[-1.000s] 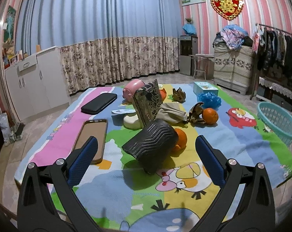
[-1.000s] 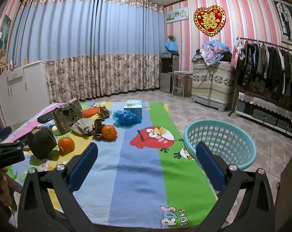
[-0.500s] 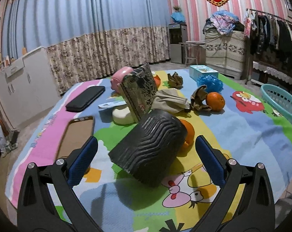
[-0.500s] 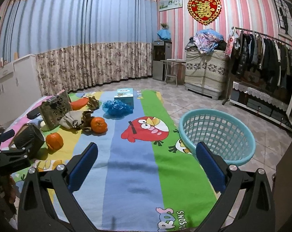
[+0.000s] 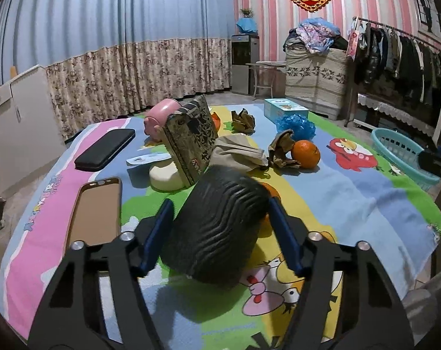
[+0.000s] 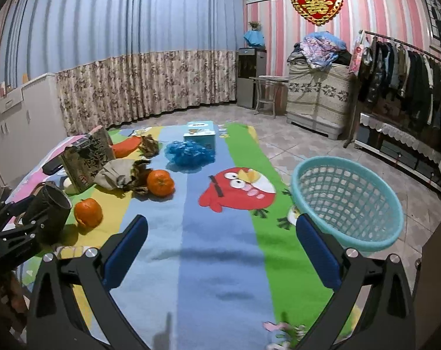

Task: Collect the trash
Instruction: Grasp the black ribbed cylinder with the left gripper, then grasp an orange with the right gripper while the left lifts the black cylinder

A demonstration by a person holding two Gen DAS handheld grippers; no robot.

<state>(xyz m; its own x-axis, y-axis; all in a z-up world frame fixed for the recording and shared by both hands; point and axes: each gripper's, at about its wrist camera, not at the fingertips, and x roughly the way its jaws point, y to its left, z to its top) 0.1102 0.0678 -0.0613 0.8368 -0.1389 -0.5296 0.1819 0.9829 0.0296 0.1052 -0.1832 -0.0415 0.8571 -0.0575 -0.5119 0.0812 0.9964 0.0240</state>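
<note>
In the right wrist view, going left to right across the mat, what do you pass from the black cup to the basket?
Black ribbed cup held in the left gripper → near orange → far orange → red bird print → turquoise basket.

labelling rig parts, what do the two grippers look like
Both alike: the left gripper and right gripper have matte black angular frames with open cut-outs, silver round bolts at the joints, and flat blue pads lining the two fingers. No cables, markings or sleeves show.
</note>
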